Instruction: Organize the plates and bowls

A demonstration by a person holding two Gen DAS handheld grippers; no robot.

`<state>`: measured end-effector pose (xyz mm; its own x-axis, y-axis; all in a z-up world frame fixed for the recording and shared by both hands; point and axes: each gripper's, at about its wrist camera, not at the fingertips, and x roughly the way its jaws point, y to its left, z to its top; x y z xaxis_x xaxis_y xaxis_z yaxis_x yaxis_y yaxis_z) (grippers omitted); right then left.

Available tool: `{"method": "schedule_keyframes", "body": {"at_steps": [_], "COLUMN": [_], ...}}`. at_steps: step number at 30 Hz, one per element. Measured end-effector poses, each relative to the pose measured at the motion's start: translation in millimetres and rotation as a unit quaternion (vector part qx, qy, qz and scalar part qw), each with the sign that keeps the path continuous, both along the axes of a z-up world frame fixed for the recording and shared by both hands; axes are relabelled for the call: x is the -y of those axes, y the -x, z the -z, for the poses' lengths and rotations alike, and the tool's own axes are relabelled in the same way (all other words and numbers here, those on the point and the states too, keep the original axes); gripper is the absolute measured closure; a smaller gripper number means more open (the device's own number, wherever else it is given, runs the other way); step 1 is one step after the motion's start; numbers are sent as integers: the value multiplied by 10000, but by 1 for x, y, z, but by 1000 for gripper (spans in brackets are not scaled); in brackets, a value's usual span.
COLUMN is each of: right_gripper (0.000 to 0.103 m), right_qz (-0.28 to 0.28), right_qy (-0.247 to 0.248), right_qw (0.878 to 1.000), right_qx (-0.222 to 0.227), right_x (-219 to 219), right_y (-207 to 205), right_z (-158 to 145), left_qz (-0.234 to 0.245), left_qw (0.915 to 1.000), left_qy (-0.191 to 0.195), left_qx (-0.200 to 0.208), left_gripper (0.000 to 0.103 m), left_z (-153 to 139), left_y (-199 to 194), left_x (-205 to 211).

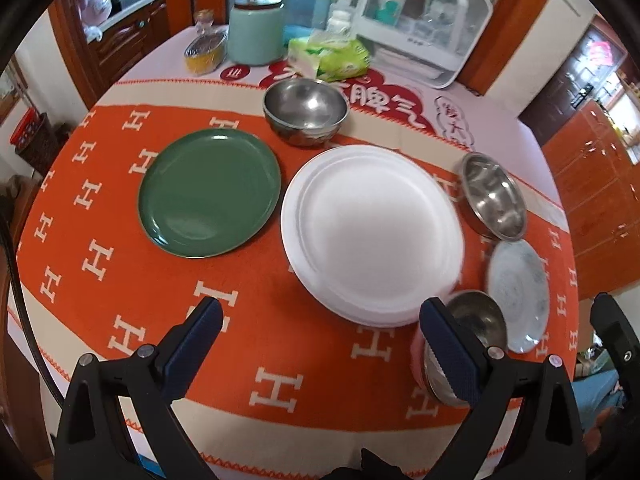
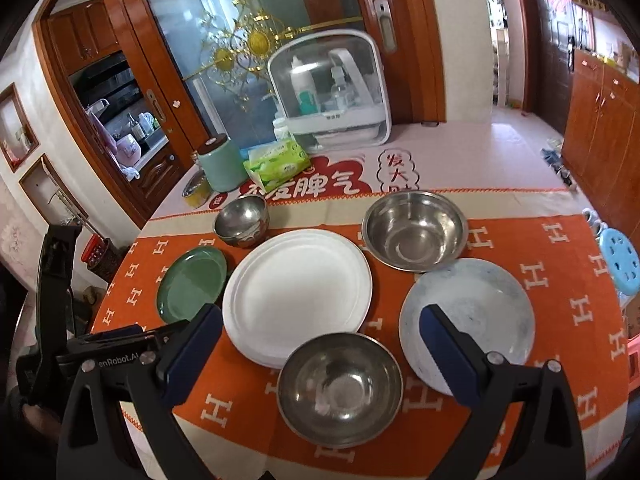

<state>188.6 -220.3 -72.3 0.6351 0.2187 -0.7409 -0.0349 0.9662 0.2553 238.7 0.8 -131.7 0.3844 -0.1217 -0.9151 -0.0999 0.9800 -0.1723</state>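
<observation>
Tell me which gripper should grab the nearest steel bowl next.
Probably the right gripper. It is open, and the nearest steel bowl sits centred just ahead of its fingers. The left gripper, also open, faces the white plates; that bowl lies off behind its right finger.

Soft, even daylight fills both views, with only faint shadows under the dishes. The white plate stack (image 1: 372, 236) is overexposed, its centre washed to a featureless glow. Highlights glint inside the steel bowl (image 2: 339, 388). Fisheye distortion curves the worktop (image 1: 240, 280) and darkens the corners. The left view's right side is motion-blurred.
</observation>
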Motion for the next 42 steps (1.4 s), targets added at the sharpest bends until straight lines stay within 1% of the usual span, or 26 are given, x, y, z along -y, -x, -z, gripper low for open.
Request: {"method": "schedule_keyframes", "body": {"at_steps": [7, 9, 12, 14, 17, 19, 23, 25, 29, 33, 35, 39, 42], "right_gripper": [4, 9, 12, 17, 26, 30, 40, 43, 53, 56, 57, 62, 67], "right_qz": [-22, -34, -170, -210, -288, -294, -332, -334, -300, -261, -238, -214, -197], "right_qy": [-353, -435, -506, -532, -594, -613, -697, -697, -677, -663, -659, -663, -663], "right_qw": [9979, 9968, 9943, 9926, 9897, 9881, 9853, 9847, 9830, 9827, 9824, 9818, 9818], "right_qx": [-536, -675, -919, -1071, -1271, -1377, -1522, -1562, -1679, -1711, -1732, -1769, -1770], "right_x": [13, 16, 18, 19, 19, 20, 20, 19, 18, 20, 20, 21, 22], "right_y": [-47, -58, -75, -84, -97, -104, -114, -118, -124, -128, -130, -133, -135], "right_z": [37, 47, 65, 76, 92, 103, 118, 124, 135, 141, 144, 150, 153], "left_qz": [-266, -307, -307, -319, -377, -388, -382, -354, -277, -236, -223, -255, -273], "left_qw": [9990, 9985, 9977, 9969, 9950, 9943, 9930, 9922, 9913, 9909, 9906, 9895, 9889], "left_qy": [22, 50, 144, 282, 305, 313, 321, 331, 427, 510, 528, 570, 631], "left_qx": [-357, -453, -590, -668, -869, -942, -1073, -1144, -1211, -1223, -1243, -1307, -1316], "left_gripper": [5, 5, 5, 5, 5, 5, 5, 5, 5, 6, 10, 11, 17], "left_z": [34, 44, 55, 65, 78, 85, 97, 102, 109, 113, 115, 121, 124], "left_y": [-27, -35, -44, -51, -59, -64, -71, -73, -75, -76, -80, -85, -87], "left_x": [-4, -6, -7, -8, -9, -10, -10, -10, -10, -9, -7, -6, -7]}}
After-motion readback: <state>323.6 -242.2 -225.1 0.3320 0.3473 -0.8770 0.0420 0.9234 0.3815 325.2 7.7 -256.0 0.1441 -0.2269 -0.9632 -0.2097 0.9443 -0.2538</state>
